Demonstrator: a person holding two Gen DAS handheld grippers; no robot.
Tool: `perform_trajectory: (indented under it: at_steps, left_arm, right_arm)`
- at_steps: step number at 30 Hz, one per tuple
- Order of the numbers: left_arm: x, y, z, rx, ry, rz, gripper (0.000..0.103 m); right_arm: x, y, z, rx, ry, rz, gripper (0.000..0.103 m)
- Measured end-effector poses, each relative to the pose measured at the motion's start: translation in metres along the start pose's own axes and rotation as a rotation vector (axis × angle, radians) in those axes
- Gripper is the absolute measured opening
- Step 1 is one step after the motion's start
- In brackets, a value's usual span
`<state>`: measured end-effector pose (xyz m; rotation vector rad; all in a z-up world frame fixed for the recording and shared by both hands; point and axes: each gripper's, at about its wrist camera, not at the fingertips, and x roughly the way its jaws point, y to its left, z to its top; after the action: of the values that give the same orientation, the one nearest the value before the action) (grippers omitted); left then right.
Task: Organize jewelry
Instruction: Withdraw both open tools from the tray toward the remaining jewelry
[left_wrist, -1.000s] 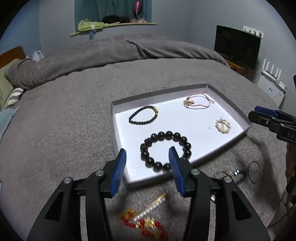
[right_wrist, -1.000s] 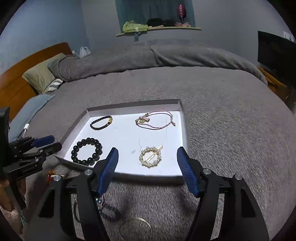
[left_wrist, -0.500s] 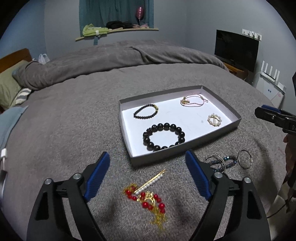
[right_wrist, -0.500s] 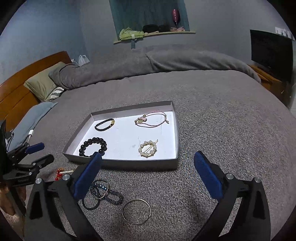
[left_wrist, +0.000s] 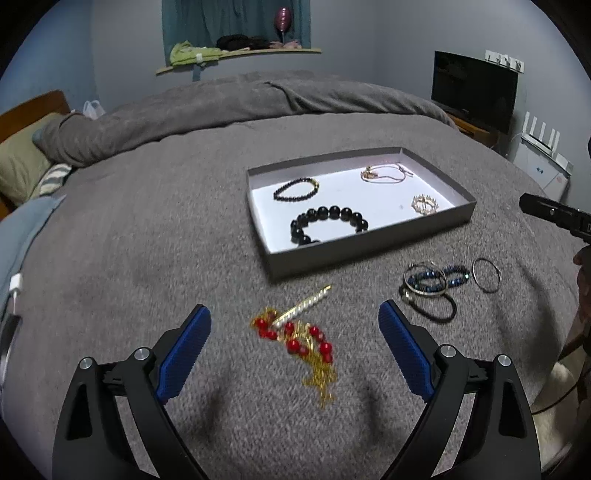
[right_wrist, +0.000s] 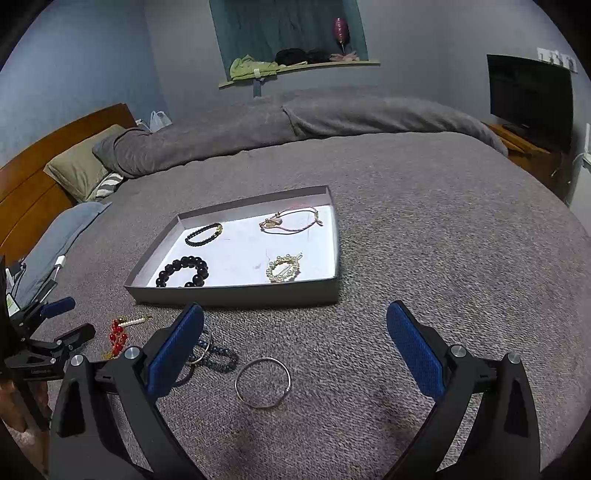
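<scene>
A grey tray (left_wrist: 369, 246) (right_wrist: 236, 295) on the bed holds a large black bead bracelet (left_wrist: 327, 223) (right_wrist: 181, 271), a thin black bracelet (left_wrist: 296, 189), a pink cord bracelet (left_wrist: 384, 173) and a pearl ring brooch (left_wrist: 424, 204) (right_wrist: 283, 268). A red-and-gold bead piece (left_wrist: 299, 338) (right_wrist: 118, 334) with a pearl clip (left_wrist: 306, 304) lies in front of my open, empty left gripper (left_wrist: 294, 341). A silver bangle (right_wrist: 263, 382) (left_wrist: 487, 275) and a pile of dark bracelets (left_wrist: 430, 286) (right_wrist: 214, 356) lie before my open, empty right gripper (right_wrist: 295, 345).
The grey blanket (right_wrist: 406, 240) covers the bed. Pillows (right_wrist: 79, 170) and a wooden headboard (right_wrist: 29, 173) are at the left. A TV (right_wrist: 530, 99) stands at the right, a shelf (right_wrist: 295, 66) on the far wall.
Both grippers have opened wide and pulled back from the tray. The large black bracelet stays in the tray, and the loose jewelry on the blanket has come into view.
</scene>
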<state>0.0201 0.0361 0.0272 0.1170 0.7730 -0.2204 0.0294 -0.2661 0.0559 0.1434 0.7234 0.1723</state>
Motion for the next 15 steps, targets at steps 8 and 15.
perform_trajectory:
  at_steps: [8, 15]
  left_arm:
    - [-0.004, 0.007, -0.023, -0.008, 0.026, 0.001, 0.092]
    - [0.007, 0.011, -0.033, -0.029, 0.069, 0.007, 0.092]
  right_arm:
    - [-0.005, -0.010, -0.022, 0.008, 0.008, -0.028, 0.098]
    - [0.013, -0.012, -0.041, 0.012, 0.086, -0.024, 0.098]
